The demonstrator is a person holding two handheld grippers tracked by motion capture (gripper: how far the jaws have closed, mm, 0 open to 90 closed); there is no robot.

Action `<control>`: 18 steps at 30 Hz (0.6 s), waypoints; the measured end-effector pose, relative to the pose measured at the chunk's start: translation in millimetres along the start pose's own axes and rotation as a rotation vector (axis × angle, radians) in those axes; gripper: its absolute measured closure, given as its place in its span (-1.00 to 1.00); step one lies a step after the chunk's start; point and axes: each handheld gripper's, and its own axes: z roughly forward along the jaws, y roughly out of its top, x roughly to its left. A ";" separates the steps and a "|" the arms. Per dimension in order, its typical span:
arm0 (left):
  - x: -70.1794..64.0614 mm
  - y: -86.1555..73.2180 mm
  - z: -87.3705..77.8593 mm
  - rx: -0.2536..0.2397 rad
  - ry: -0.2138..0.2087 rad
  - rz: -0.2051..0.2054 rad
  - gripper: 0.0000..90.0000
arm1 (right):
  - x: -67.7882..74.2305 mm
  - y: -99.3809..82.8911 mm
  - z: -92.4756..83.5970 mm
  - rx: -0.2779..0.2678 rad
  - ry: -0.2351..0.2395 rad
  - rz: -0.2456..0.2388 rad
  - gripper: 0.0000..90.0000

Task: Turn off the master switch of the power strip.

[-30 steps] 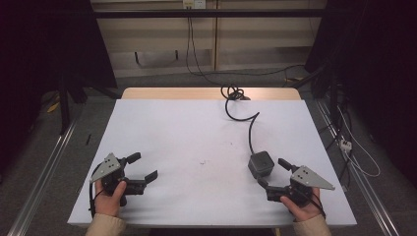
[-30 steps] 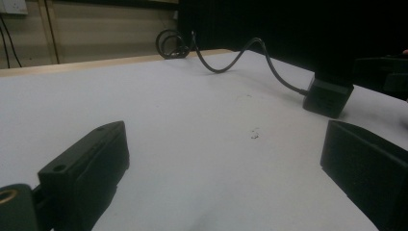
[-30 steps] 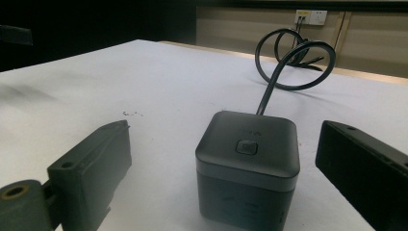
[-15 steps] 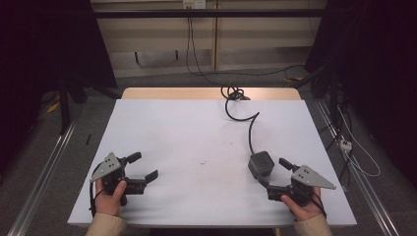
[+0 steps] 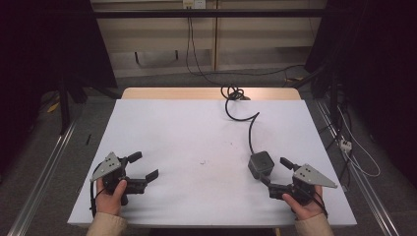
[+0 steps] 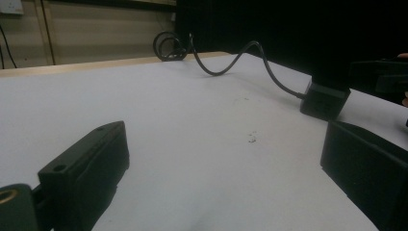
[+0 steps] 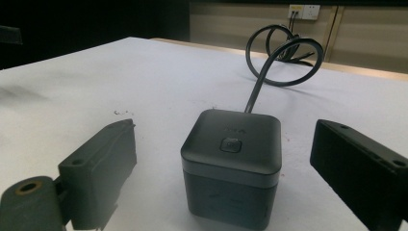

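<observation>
White worktop (image 5: 187, 137), carrying one dark grey cube-shaped device (image 5: 260, 164) with a small button on its top face, seated upright toward the front right corner. A black cable (image 5: 251, 129) leaves the cube's far side, snakes across the right half of the worktop and ends in a loose coil (image 5: 233, 92) at the back edge, where a strip of bare wood shows. Right gripper (image 5: 278, 172), near the front right corner, held by a hand: jaws spread wide, one to either side of the cube and just short of it, touching nothing; in the right gripper view the cube (image 7: 232, 166) sits between the two jaws with open worktop on each side. Left gripper (image 5: 142, 167), near the front left corner, held by the other hand: jaws likewise apart and empty, well clear of the cube. A few small dark specks (image 5: 202, 162) mark the middle of the worktop. Nothing lies between the cube and the right gripper.
</observation>
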 end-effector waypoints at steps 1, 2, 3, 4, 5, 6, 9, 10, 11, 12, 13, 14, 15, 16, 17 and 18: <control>0.1 -0.1 0.0 0.001 0.002 0.001 -0.94 | 0.0 0.6 0.0 0.007 0.002 0.008 -0.78; 0.2 -0.1 0.0 0.001 0.002 0.002 -0.94 | -0.5 1.2 -0.2 0.017 0.007 0.002 -0.74; 0.2 -0.1 0.1 0.001 0.002 0.002 -0.94 | 0.1 2.0 -0.2 0.019 0.010 0.005 -0.70; 0.0 -0.2 0.4 0.000 0.000 0.000 -0.94 | 0.1 2.5 -0.2 0.022 0.008 -0.005 -0.68; -0.1 -0.1 0.5 0.001 -0.001 0.003 -0.94 | 0.3 3.1 0.0 0.024 0.007 -0.008 -0.68; -0.2 -0.2 0.8 0.002 -0.001 0.004 -0.94 | 0.7 3.7 0.1 0.026 0.006 -0.005 -0.67; -0.5 -0.3 1.3 0.003 -0.001 0.005 -0.94 | 0.3 5.1 0.7 0.034 0.005 -0.007 -0.61; -0.7 -0.3 1.3 0.002 0.000 0.003 -0.94 | -0.1 5.4 0.9 0.035 0.004 -0.007 -0.58; -0.7 -0.3 1.3 0.002 0.000 0.003 -0.94 | -0.7 5.6 1.0 0.037 0.001 -0.008 -0.58; -0.5 -0.1 1.0 0.001 0.000 0.007 -0.94 | -1.5 5.5 1.4 0.036 -0.001 -0.004 -0.58; -0.5 0.0 0.9 0.001 0.001 0.008 -0.94 | -1.9 5.3 1.7 0.036 -0.002 0.004 -0.58; -0.4 0.0 0.7 0.001 0.001 0.009 -0.94 | -2.5 5.2 1.8 0.037 -0.005 0.008 -0.57; -0.3 0.1 0.6 0.000 0.001 0.008 -0.94 | -3.2 5.0 1.9 0.037 -0.008 0.008 -0.56; -0.3 0.1 0.6 -0.001 0.001 0.008 -0.94 | -4.0 5.0 1.8 0.037 -0.010 0.009 -0.56; -0.3 0.1 0.6 -0.001 0.001 0.008 -0.94 | -4.5 5.1 1.8 0.037 -0.010 0.011 -0.55; -0.3 0.2 0.5 0.000 0.002 0.009 -0.94 | -4.8 5.3 1.8 0.037 -0.009 0.014 -0.53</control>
